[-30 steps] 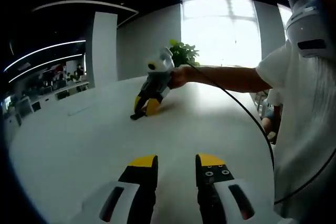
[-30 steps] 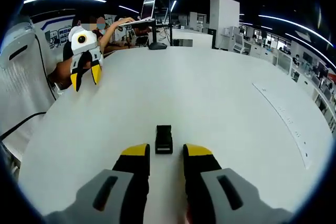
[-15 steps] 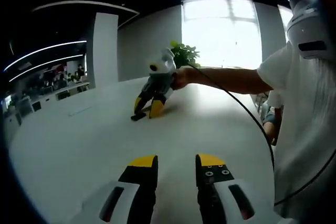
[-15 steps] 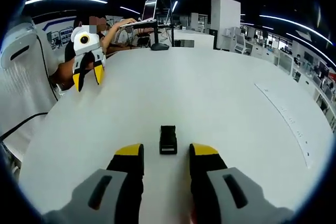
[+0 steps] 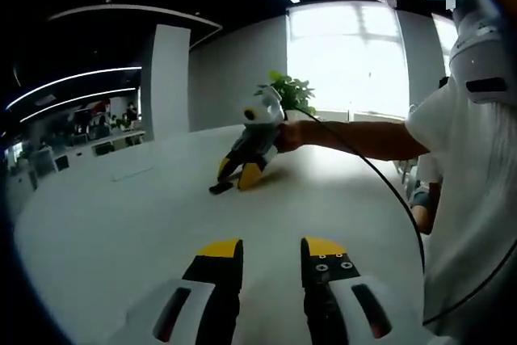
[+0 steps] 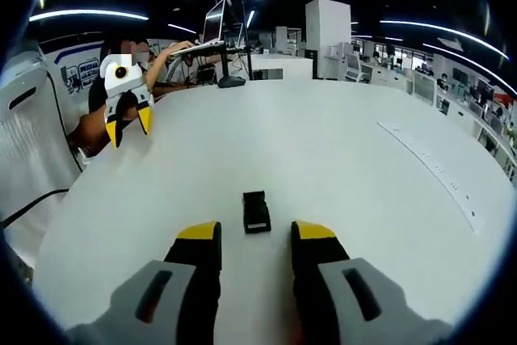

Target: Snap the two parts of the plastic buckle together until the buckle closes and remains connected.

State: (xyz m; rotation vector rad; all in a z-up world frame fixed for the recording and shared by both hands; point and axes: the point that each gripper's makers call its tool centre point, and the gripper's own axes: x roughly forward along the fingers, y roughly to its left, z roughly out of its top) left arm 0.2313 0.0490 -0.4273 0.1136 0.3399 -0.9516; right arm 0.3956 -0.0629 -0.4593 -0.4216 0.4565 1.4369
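Left gripper view: my left gripper (image 5: pixel 271 250) hangs empty, jaws apart, over the white table (image 5: pixel 121 224); far ahead, my right gripper (image 5: pixel 252 147) stoops beside the buckle (image 5: pixel 220 188).

Right gripper view: right jaws spread wide, buckle just ahead between them, lined up for grasping.

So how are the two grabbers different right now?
The right gripper sits low over the white table with the black buckle just ahead of its open jaws; the left gripper hangs up off the table with nothing near its jaws. The right gripper reaches far out from the person; the left gripper stays close to the body. Both are open, hold nothing and have yellow tips.
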